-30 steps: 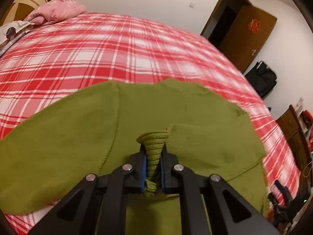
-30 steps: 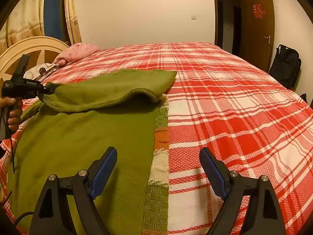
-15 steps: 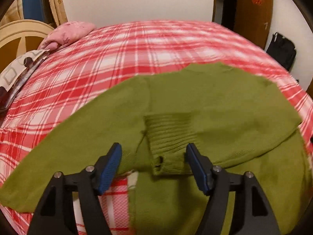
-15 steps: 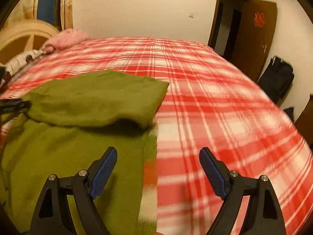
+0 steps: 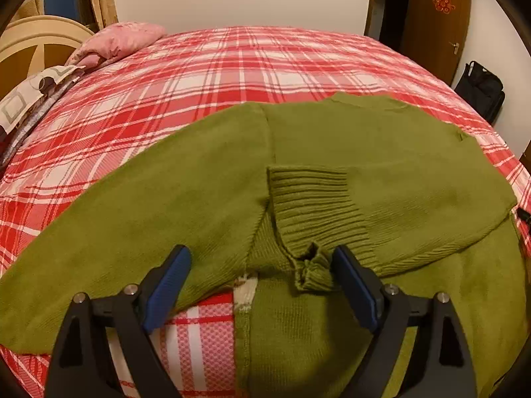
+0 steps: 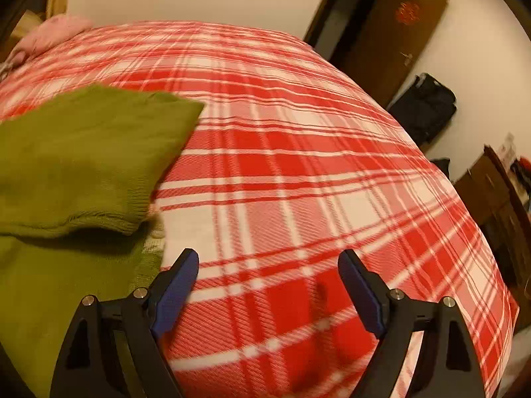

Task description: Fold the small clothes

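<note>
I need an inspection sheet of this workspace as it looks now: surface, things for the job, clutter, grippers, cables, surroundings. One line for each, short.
Surface: bed with red and white plaid cover.
Job's things: green sweater lies spread on the cover; one sleeve is folded across the body, ribbed cuff on top.
Clutter: pink pillow and patterned cloth at the head end.
Grippers: left gripper open, the cuff's bunched end between its jaws; right gripper open over bare cover.
Cables: nothing seen.
Surroundings: brown door, black bag on the floor, white wall.

Black gripper (image 5: 262, 285), blue pads (image 5: 169, 285)
</note>
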Demonstrator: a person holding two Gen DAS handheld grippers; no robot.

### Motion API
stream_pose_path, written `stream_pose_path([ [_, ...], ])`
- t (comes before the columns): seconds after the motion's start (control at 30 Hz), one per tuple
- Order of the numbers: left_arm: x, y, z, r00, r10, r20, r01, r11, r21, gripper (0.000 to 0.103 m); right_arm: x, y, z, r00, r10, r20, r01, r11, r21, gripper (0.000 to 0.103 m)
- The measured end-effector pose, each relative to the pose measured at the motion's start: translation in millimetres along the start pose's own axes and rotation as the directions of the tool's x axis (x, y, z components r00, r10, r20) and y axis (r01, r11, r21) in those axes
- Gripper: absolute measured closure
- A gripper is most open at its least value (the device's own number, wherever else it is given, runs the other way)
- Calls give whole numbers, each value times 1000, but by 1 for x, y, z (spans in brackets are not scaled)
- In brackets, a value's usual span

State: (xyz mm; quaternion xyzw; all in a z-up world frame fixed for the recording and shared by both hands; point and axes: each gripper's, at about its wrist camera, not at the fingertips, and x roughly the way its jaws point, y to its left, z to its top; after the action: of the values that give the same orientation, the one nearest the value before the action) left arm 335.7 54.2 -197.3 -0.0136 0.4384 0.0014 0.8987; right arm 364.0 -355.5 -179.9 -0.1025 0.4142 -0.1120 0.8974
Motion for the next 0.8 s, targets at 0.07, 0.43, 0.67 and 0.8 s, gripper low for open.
stream_pose_path([
  [0.07,-6,4,-1,1000,-10,16,10,1000,-23,13,-23,5,9,997,35,67,-35,999,-1,17],
  [0.43,-1,15,-7,999,45,-18,-45,999,-25,5,-26,149,37,898,440,-11,-436,885,-161,17],
  [0.67,-27,34,-18,1000,-12,23,13,998,-68,5,-57,228,27,798,602,-30,-585,762,-278,17],
  [0.8,-53,57,-30,999,13,50,-7,995,-104,5,-83,267,24,754,657,-31,-618,691,-375,20],
])
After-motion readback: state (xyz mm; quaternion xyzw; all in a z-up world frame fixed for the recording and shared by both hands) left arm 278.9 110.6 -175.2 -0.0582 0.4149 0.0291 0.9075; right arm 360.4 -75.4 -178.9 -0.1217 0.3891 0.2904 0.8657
